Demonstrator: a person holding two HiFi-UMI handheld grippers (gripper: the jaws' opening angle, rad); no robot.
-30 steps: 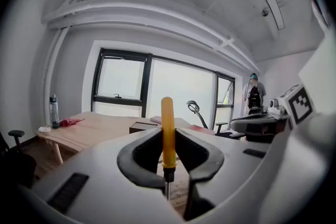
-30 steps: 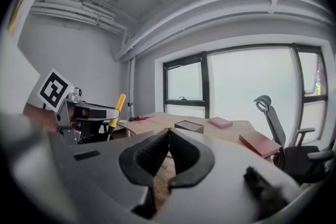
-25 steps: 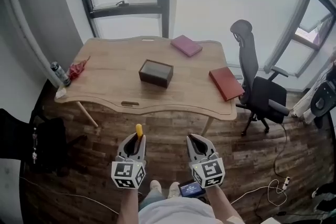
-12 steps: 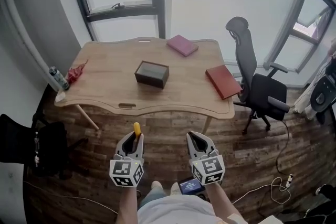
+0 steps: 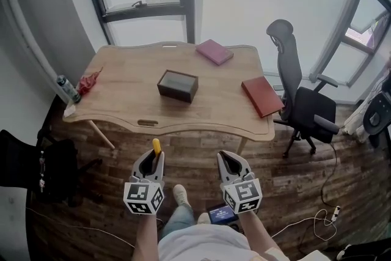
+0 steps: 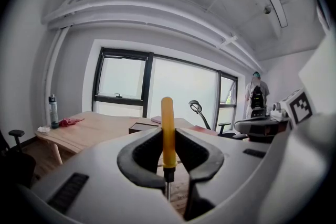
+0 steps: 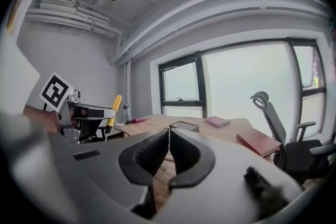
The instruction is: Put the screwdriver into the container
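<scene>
On the table [image 5: 122,104] sit one container [image 5: 178,85] and two books [image 5: 214,51] [image 5: 262,96]

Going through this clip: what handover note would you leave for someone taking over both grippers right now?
Left gripper: shut on the yellow-handled screwdriver, handle sticking out past the jaws.
Right gripper: shut, empty.
Container: open dark box in the middle of the table, some way ahead across the floor.
Done: screwdriver picked up.
To do: carry it to the table and put it in the container.
</scene>
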